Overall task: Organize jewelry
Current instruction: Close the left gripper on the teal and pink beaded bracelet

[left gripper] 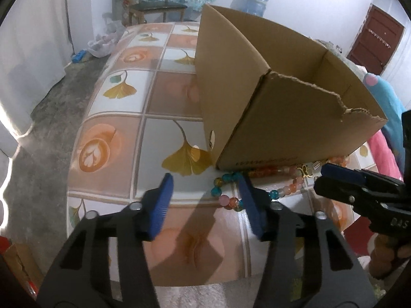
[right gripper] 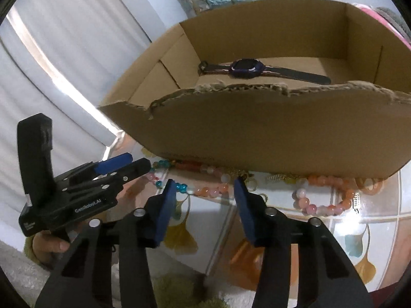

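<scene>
An open cardboard box [left gripper: 282, 118] with a torn front rim stands on the patterned table [left gripper: 115, 138]. In the right wrist view a dark wristwatch [right gripper: 246, 68] lies flat inside the box [right gripper: 257, 133]. Strings of coloured beads [left gripper: 232, 201] lie on the table along the box's front wall, with an orange-and-pink bracelet [right gripper: 321, 179] further right. My left gripper [left gripper: 205, 179] hangs open over the table just short of the beads, its right pad beside them. Jaws apart, my right gripper [right gripper: 204, 182] is open above pink and blue beads [right gripper: 213, 190]. Neither holds anything.
Each gripper shows in the other's view: right gripper [left gripper: 321, 177], left gripper [right gripper: 138, 161], held by a hand. A small white clip [right gripper: 355, 200] lies by the orange bracelet. A chair [left gripper: 156, 5], a water jug [left gripper: 257, 0] and a door [left gripper: 375, 38] stand behind.
</scene>
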A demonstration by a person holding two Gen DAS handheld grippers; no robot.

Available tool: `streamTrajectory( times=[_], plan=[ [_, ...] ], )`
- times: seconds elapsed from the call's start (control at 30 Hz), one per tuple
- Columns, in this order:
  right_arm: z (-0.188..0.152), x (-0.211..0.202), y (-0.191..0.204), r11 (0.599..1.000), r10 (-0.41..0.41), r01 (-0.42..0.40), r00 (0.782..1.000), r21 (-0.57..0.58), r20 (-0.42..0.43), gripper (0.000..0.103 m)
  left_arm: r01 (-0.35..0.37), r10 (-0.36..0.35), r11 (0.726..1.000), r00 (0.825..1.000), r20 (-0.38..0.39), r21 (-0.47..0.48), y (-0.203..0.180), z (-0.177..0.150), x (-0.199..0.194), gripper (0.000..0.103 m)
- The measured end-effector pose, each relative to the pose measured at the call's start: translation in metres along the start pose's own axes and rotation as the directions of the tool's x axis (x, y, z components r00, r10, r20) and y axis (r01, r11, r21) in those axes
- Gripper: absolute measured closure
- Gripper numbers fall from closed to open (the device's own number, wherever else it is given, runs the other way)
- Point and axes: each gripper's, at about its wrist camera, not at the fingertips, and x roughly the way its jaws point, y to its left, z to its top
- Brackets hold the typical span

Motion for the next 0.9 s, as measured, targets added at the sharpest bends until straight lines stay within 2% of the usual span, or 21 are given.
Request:
streamTrajectory(
  times=[0.17, 0.33, 0.43, 0.53, 0.6, 0.73, 0.9],
  plan=[
    [-0.003, 0.019, 0.0, 1.0, -0.012, 0.013, 0.999, 0.024, -0.034, 0.078, -0.001, 0.002, 1.0, 0.999, -0.042, 0.022, -0.001, 0.002, 0.008, 0.071],
    [-0.004, 0.023, -0.003, 0.999, -0.035, 0.036, 0.998, 0.013, -0.057, 0.081, 0.003, -0.001, 1.0, 0.998, -0.068, 0.03, -0.003, 0.002, 0.011, 0.074],
    [0.0, 0.034, -0.003, 0.999, -0.04, 0.041, 0.996, 0.01, -0.074, 0.087, -0.005, 0.008, 0.999, 0.997, -0.076, 0.043, -0.005, 0.001, 0.012, 0.074],
    [0.001, 0.037, -0.001, 0.998, -0.056, 0.056, 0.995, -0.005, -0.078, 0.091, -0.005, 0.009, 0.999, 0.996, -0.085, 0.049, -0.006, 0.0, 0.011, 0.08],
    [0.002, 0.038, 0.001, 0.998, -0.068, 0.067, 0.995, -0.017, -0.075, 0.096, 0.002, 0.002, 0.999, 0.996, -0.09, 0.046, -0.007, 0.0, 0.011, 0.084],
    [0.001, 0.038, 0.006, 0.997, -0.073, 0.071, 0.995, -0.031, -0.069, 0.099, 0.008, -0.003, 0.998, 0.996, -0.084, 0.068, -0.014, -0.001, 0.011, 0.095],
    [0.002, 0.034, 0.014, 0.995, -0.073, 0.07, 0.996, -0.065, -0.046, 0.1, 0.008, -0.003, 0.996, 0.998, -0.065, 0.084, -0.017, -0.003, 0.006, 0.095]
  ],
)
